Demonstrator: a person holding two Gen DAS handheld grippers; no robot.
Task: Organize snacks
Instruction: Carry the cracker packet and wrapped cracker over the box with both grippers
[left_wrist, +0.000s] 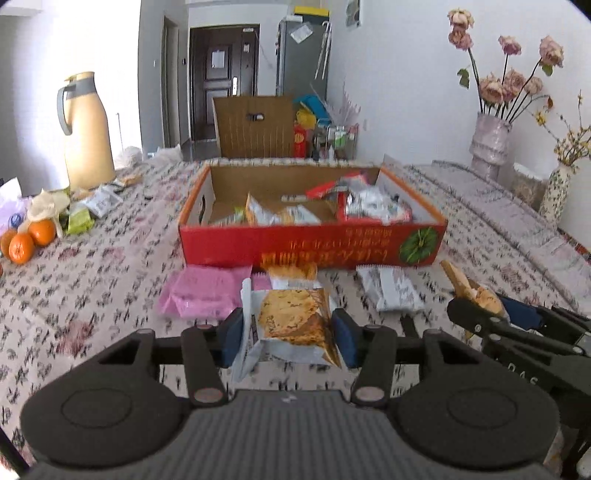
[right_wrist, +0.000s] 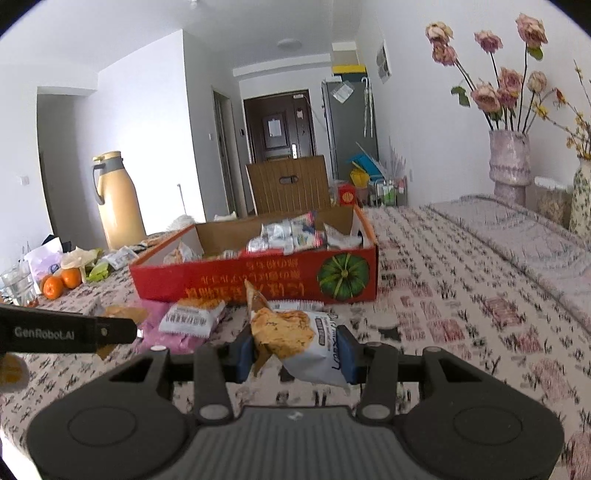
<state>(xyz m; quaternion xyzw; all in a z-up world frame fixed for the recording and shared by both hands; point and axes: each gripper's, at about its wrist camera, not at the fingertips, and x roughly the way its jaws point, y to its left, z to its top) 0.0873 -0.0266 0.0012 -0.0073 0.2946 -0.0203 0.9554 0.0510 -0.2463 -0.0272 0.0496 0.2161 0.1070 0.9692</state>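
A red cardboard box (left_wrist: 314, 243) (right_wrist: 258, 284) with several snack packets inside stands on the patterned tablecloth. My left gripper (left_wrist: 288, 332) is shut on a biscuit packet (left_wrist: 291, 325), held just above the cloth in front of the box. My right gripper (right_wrist: 295, 349) (left_wrist: 480, 306) is shut on a similar biscuit packet (right_wrist: 291, 336), its blue pads pressing both sides. Loose on the cloth before the box lie a pink packet (left_wrist: 199, 295), a white packet (left_wrist: 391, 291) and another biscuit packet (right_wrist: 192, 317).
A tan thermos jug (left_wrist: 88, 129) stands at the far left, with oranges (left_wrist: 29, 240) and wrappers near it. Vases with dried flowers (left_wrist: 491, 140) line the right wall. A brown cardboard carton (left_wrist: 255, 125) sits behind the table.
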